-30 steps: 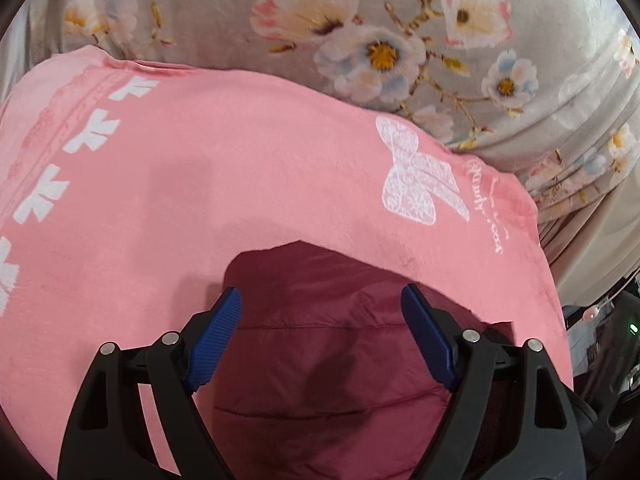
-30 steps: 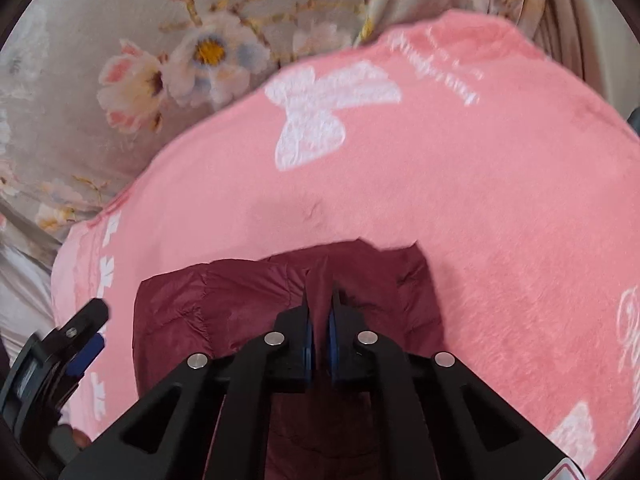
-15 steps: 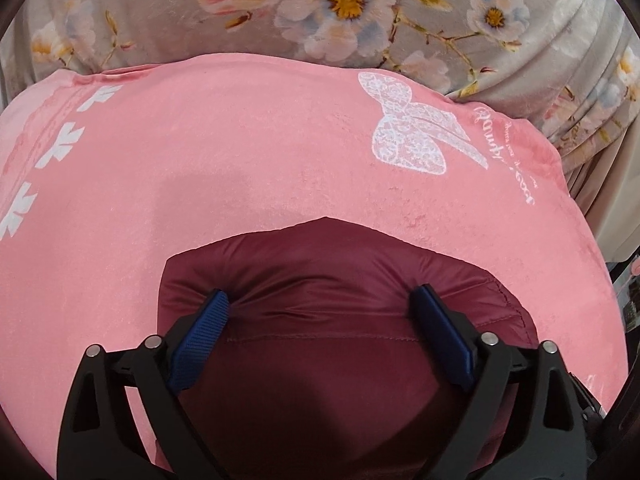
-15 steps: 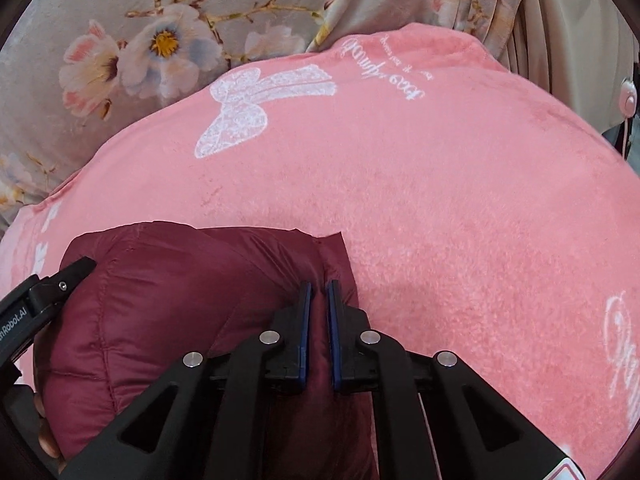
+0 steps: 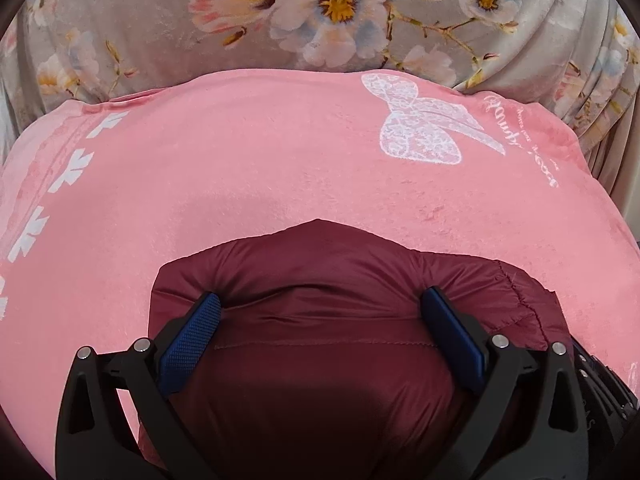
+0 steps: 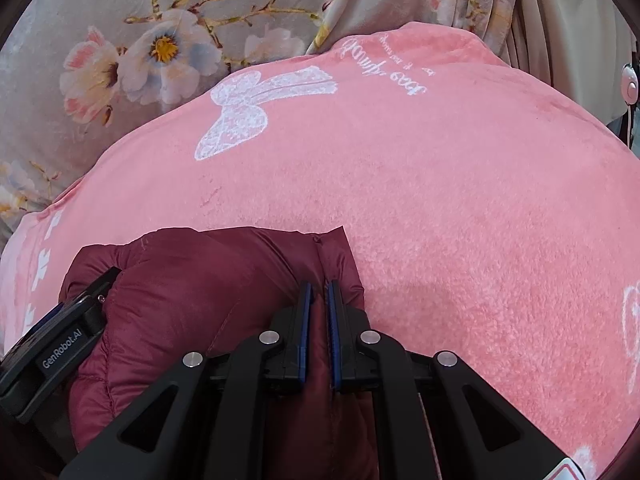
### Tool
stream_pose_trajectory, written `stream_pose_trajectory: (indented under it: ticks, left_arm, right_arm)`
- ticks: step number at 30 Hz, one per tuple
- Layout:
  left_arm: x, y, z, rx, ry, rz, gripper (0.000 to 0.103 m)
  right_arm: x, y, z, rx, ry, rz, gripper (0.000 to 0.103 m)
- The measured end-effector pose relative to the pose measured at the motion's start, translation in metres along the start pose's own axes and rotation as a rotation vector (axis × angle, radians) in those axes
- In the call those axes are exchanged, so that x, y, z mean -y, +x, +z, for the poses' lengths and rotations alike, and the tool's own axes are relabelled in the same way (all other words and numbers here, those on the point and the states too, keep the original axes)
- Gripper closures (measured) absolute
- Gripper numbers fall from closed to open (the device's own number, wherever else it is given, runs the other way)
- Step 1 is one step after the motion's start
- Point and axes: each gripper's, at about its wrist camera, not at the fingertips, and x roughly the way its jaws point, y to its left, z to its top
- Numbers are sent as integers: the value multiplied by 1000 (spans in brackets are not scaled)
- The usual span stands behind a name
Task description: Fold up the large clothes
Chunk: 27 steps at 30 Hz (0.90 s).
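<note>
A folded dark red quilted jacket (image 5: 320, 264) lies puffed up on a pink blanket (image 5: 260, 160) with a white bow print. My left gripper (image 5: 321, 295) rests on top of the jacket, its jaws wide and still opening. The padded cloth bulges between the blue pads (image 5: 192, 332), which do not pinch it. In the right wrist view the jacket (image 6: 192, 280) sits at lower left. My right gripper (image 6: 319, 285) is shut on a fold at the jacket's right edge. The left gripper's black body (image 6: 60, 340) shows at the jacket's left side.
Behind the pink blanket (image 6: 440, 200) lies a grey sheet with large flowers (image 5: 320, 8). Beige pleated fabric (image 6: 560, 8) hangs at the far right, with a small pink round device (image 6: 630, 88) beside it. The blanket stretches bare to the right of the jacket.
Both grippers have come down with the jacket, which now rests on the blanket. The left jaws have spread wider. The right jaws stay shut on the fold.
</note>
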Motion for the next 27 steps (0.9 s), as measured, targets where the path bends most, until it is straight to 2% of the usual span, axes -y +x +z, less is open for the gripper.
stream_pose_trajectory:
  ticks: [7,9,11,13,15,17,20,23,25,27]
  left_arm:
    - [4,4,0,-1,11,28,5]
    - [3,3,1,-2,8,25,5]
    - [0,1,2,-12,8,9,5]
    - [-7,-12,2,-33,33,2,5]
    - [-19,-41,-2,-30,42,-5,5]
    - [-30,-67,-9,-35,44,-13,5]
    - [-40,-92,-24,-56,43,5,5]
    - [-42,-96,-45,-112,31,-3,5]
    - [-42,-95,-57,-145,28,-13,5]
    - [-40,-92,-69,-160,47,6,5]
  right_arm:
    - [1,1,1,8,9,3,95]
    - [4,2,2,3,17,19,94]
    - [11,2,5,-16,41,76,92]
    - [23,-12,9,-33,76,103,91]
    - [36,-56,8,33,75,123,86]
    - [36,-90,6,64,7,115,86]
    - [22,-119,-6,42,-136,149,86]
    - [1,-119,-25,-6,-271,144,86]
    - [-6,-109,-42,-46,-333,103,86]
    - [-5,-100,-57,-68,-370,63,86]
